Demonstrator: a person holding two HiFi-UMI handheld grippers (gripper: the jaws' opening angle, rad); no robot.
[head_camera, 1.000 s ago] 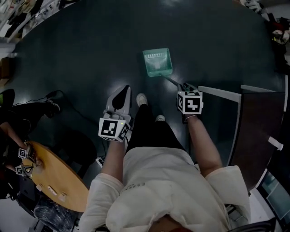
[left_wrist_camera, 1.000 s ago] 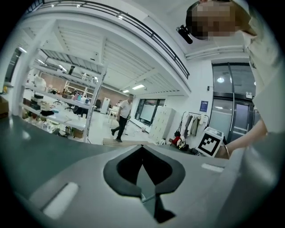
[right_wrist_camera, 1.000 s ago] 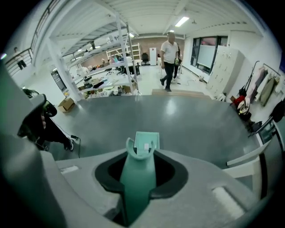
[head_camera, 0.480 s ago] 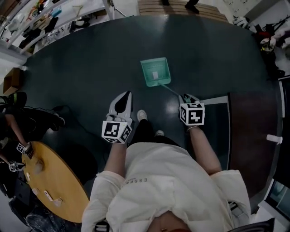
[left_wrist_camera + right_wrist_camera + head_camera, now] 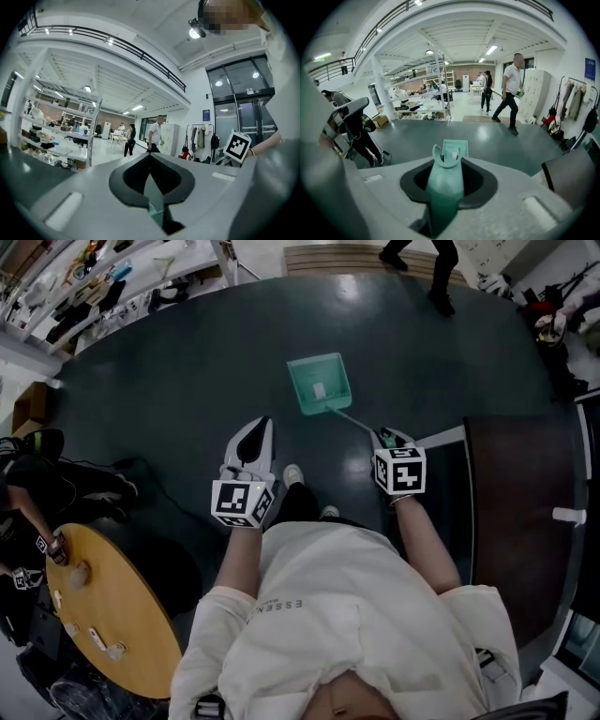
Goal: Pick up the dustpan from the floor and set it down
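The dustpan's teal pan (image 5: 319, 383) hangs out in front of me over the dark floor, its thin handle (image 5: 354, 420) slanting back to my right gripper (image 5: 383, 437). That gripper is shut on the handle; in the right gripper view the teal handle (image 5: 445, 180) fills the gap between the jaws (image 5: 446, 187), with the pan (image 5: 453, 149) beyond its end. My left gripper (image 5: 263, 424) points forward beside my feet, well left of the dustpan. Its jaws (image 5: 152, 187) stand together with only a thin slit between them, and I see nothing held.
A round wooden table (image 5: 117, 615) stands at the lower left with a seated person (image 5: 37, 498) beside it. A dark brown desk (image 5: 525, 512) lies on the right. A cable (image 5: 159, 486) crosses the floor at left. Another person (image 5: 509, 89) walks at the far side, near shelves (image 5: 422, 101).
Both grippers have risen as I straighten up, and more of the room shows. The dustpan has come up with the right gripper and sits further up the picture. The grip is unchanged.
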